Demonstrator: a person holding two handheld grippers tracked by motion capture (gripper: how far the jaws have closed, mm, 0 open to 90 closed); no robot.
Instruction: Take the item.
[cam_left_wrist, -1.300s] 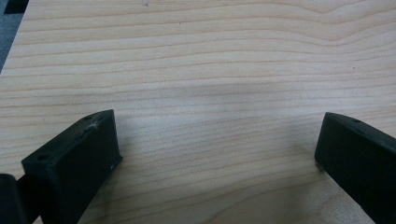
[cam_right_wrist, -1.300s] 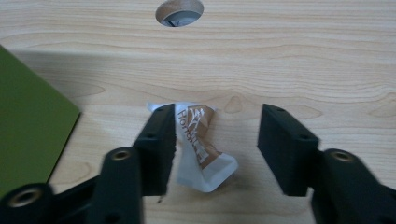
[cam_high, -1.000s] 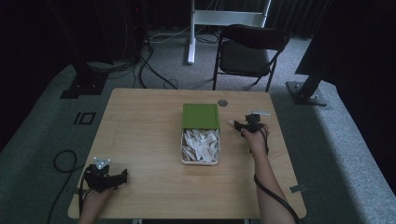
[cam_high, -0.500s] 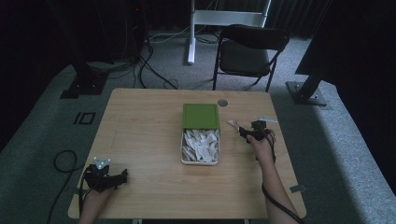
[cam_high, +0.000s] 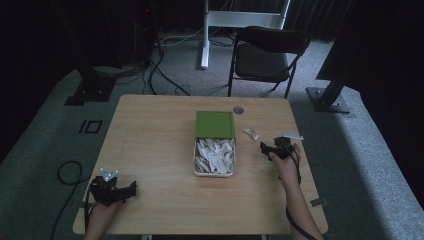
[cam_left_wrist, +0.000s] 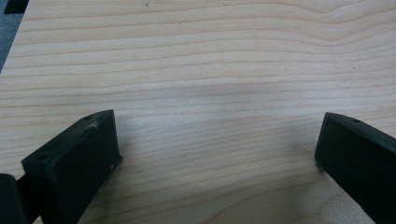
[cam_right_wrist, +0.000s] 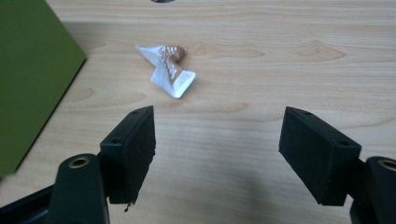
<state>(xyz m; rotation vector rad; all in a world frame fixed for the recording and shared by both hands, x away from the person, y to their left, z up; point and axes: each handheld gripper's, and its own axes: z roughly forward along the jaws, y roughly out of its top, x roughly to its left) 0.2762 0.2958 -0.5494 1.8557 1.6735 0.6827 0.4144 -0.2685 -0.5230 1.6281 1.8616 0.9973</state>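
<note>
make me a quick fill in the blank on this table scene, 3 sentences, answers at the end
1. The lid of the box is coloured ____.
2. The jaws of the right gripper stand ____, with nothing between them.
3. The loose white packet lies on the table, ____ the box.

Missing words: green; open; outside
</note>
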